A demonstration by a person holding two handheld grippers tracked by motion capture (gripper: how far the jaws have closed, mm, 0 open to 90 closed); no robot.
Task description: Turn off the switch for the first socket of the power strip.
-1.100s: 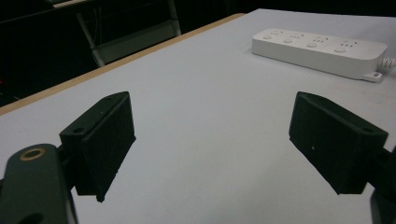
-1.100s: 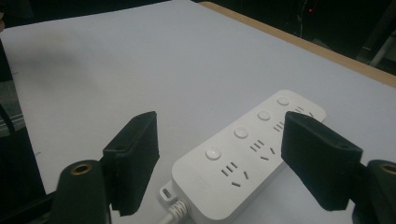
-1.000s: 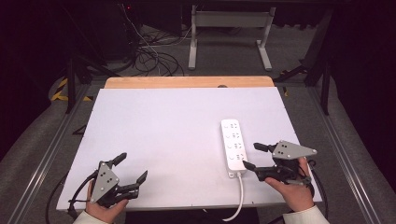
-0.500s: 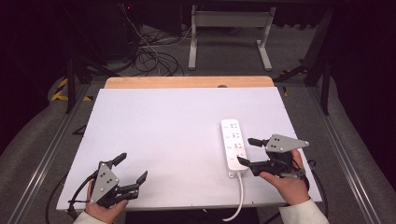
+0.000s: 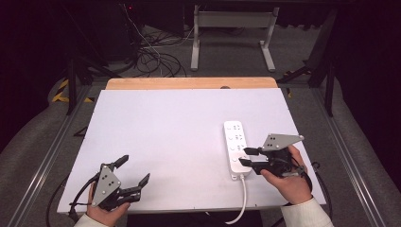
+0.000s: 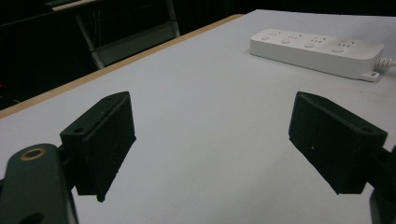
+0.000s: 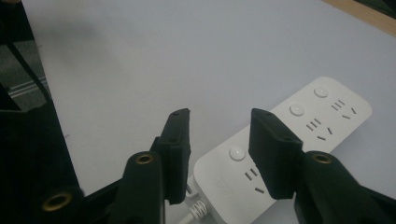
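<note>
The power strip's (image 5: 236, 148) near end sits under the right gripper (image 5: 247, 157), and its cord (image 5: 241, 201) runs off the bottom edge. The socket markings are too small to read from above.

The white table surface (image 5: 165, 142) is bare from its left edge across the centre to its far edge, giving open passage there. One obstacle lies on it: a white power strip (image 5: 236, 149) near the right edge, lengthwise toward the far edge, with its cord (image 5: 242, 198) running off the near edge. The right gripper (image 5: 247, 157) sits at the strip's near end, jaws apart with a narrow gap, above the nearest socket (image 7: 247, 175). The left gripper (image 5: 134, 171) occupies the near left corner, jaws wide apart over bare surface (image 6: 210, 140), well apart from the strip (image 6: 317, 46).
</note>
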